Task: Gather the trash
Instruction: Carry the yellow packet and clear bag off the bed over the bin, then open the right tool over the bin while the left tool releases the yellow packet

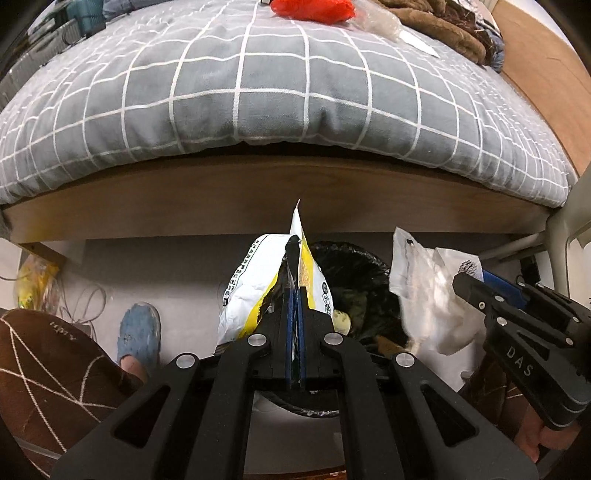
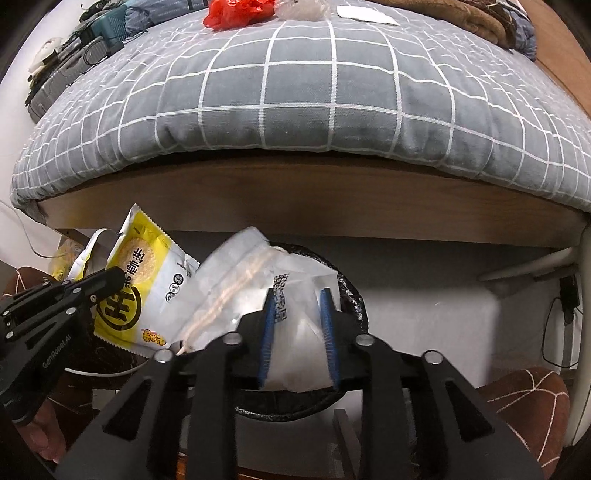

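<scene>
Both grippers hang over the bin (image 2: 351, 291), a round one lined with a black bag, which stands on the floor just in front of the bed frame (image 2: 295, 199).

The left gripper (image 1: 294, 291) is clenched tight on the yellow and white snack wrapper (image 1: 243, 291); its blue pads meet on the wrapper's torn edge, and the packet stands up between them, directly above the near rim of the bin.

The right gripper (image 2: 298, 295) has its jaws parted, with the clear plastic bag (image 2: 295, 332) sitting between the blue pads. The pads seem to stand just off the bag's sides rather than pinching it, though the bag is blurred. It lies over the mouth of the bin.

A grey checked quilt (image 2: 295, 110) covers the bed above the bin, with a red plastic bag (image 2: 236, 13) far back on it.
</scene>
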Tool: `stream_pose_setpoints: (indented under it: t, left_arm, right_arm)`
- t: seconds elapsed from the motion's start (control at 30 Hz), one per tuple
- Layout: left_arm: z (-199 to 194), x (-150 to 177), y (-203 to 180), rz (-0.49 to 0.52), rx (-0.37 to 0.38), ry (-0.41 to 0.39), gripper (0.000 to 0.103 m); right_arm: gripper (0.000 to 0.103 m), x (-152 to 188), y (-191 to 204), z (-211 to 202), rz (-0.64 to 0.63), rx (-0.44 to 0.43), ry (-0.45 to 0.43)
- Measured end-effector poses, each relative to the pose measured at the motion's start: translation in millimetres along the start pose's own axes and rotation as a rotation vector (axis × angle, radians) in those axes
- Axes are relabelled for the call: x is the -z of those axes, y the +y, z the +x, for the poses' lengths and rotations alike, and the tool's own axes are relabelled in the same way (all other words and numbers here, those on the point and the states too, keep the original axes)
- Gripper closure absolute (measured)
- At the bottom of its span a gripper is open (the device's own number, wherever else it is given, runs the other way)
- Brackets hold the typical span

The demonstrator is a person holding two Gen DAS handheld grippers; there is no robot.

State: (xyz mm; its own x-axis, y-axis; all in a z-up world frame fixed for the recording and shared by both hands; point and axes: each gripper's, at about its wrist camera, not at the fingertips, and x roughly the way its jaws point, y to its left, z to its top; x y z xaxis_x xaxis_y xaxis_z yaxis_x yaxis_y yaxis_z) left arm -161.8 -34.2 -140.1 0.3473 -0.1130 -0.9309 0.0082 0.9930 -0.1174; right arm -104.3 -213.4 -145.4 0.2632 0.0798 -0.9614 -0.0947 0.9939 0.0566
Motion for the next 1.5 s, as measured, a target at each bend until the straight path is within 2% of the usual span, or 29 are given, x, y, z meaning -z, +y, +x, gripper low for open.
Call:
stream_pose_setpoints:
  t: [0.13,0.2,0.3,0.4,0.67,0.9,1.0,1.1,1.17,1.5]
  left_arm:
    - [4,-1,-7,0.008,0.005,0.008,0.101]
    - [8,-1,-11,0.014,0.007,0.015,0.101]
    - [13,-3,-21,0.031,0.009,0.024,0.101]
    - [18,-3,-33,0.054,0.017,0.032,0.101]
    - [26,-3,-59,0.097,0.033,0.051,0.101]
    - [31,-3,-73,0.124,0.039,0.063,0.101]
    - [33,-2,-74,0.130,0.034,0.075,0.097]
    - [34,0,-76,0.135,0.022,0.075,0.080]
    - [31,0,-73,0.131,0.018,0.064,0.059]
    - [7,-7,-61,0.112,-0.008,-0.003,0.035]
  right_arm:
    - [0.059,3,-11,-2,0.024,0.013,-0.014]
    - [0.045,4,-19,-5,0.041,0.022,-0.030]
    - [0.032,4,-29,-9,0.057,0.037,-0.050]
    - [0.024,6,-41,-15,0.078,0.051,-0.064]
    - [0.013,5,-63,-25,0.101,0.071,-0.089]
    - [0.013,6,-76,-27,0.125,0.083,-0.090]
    - [0.013,8,-79,-28,0.130,0.087,-0.091]
    - [0.013,7,-80,-28,0.133,0.090,-0.091]
    - [0.013,5,-79,-29,0.131,0.092,-0.094]
    - [0.012,-6,-74,-40,0.120,0.091,-0.128]
